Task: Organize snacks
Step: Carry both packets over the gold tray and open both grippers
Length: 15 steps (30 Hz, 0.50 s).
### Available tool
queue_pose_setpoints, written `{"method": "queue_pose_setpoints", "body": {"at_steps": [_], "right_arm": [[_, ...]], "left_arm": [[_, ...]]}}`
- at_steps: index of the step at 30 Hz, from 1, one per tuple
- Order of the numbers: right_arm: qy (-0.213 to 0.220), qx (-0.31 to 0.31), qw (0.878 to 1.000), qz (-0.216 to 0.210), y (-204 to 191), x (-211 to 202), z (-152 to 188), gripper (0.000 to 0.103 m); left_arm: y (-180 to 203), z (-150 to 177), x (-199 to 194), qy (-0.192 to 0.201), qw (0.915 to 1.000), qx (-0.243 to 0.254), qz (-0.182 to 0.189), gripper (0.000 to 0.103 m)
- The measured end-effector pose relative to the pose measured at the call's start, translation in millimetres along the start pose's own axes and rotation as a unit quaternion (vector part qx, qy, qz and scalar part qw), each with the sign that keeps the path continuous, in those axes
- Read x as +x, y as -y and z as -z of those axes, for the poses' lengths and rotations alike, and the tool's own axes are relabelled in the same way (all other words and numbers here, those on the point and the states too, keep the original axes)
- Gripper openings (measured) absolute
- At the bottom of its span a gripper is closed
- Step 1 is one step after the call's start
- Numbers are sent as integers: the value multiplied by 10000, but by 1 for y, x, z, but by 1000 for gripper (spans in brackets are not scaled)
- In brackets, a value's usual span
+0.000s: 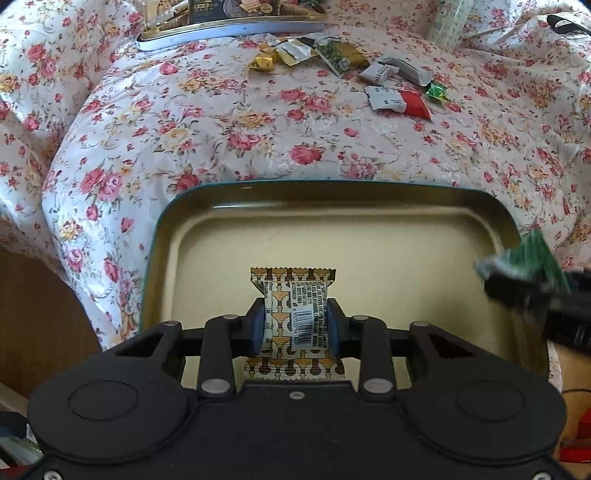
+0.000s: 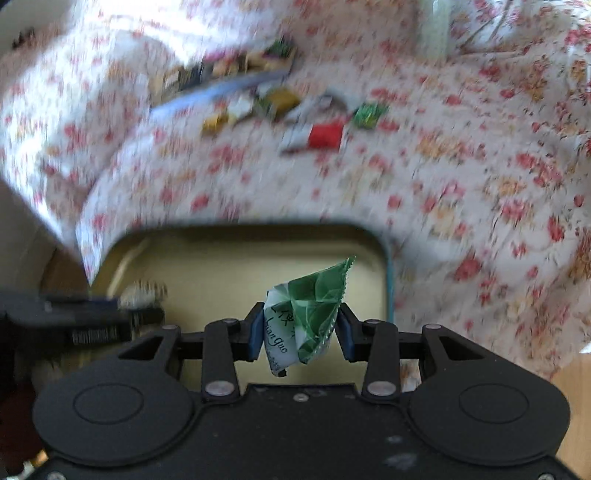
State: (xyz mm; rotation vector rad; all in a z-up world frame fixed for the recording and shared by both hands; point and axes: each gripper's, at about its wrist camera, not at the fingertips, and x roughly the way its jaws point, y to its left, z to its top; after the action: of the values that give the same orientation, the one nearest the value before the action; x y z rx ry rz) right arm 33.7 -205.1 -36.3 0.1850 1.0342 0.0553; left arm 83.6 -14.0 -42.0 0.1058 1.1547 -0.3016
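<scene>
floral cloth [image 1: 258, 140] — rumpled, gold-lined tin [image 1: 369, 236], wood floor [image 1: 40, 314]

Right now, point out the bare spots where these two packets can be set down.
The tin is bare inside: its whole cream floor between the far rim and the left gripper holding the brown patterned packet. The floral cloth between the tin and the loose wrappers is also free. It is crowded farther back, around the filled tray.

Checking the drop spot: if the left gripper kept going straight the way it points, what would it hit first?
Probably the bare floor of the tin tray: the left gripper, shut on the patterned snack packet, points down into it. Depth is unclear.
</scene>
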Motion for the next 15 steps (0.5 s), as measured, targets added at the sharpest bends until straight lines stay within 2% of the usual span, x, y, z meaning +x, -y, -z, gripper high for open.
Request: {"method": "queue_pose_setpoints", "body": {"at_steps": [5,11,13,15], "right_arm": [[-276,-192,9990,-280,-14,-5,14,42],[-494,-442,9976,-210,-21,4,17,42],[-555,-425,9973,-244,-20,3,18,43],[-599,-389,9970,-282,-19,4,18,43]], "left_arm": [[-3,4,-3,-86,9999,-24,-47,42],[-5,8,-6,-130,9999,68,47,45],[-6,8,-7,-144,9998,56,105,55],[-5,9,-8,-130,9999,41,84,58]]}}
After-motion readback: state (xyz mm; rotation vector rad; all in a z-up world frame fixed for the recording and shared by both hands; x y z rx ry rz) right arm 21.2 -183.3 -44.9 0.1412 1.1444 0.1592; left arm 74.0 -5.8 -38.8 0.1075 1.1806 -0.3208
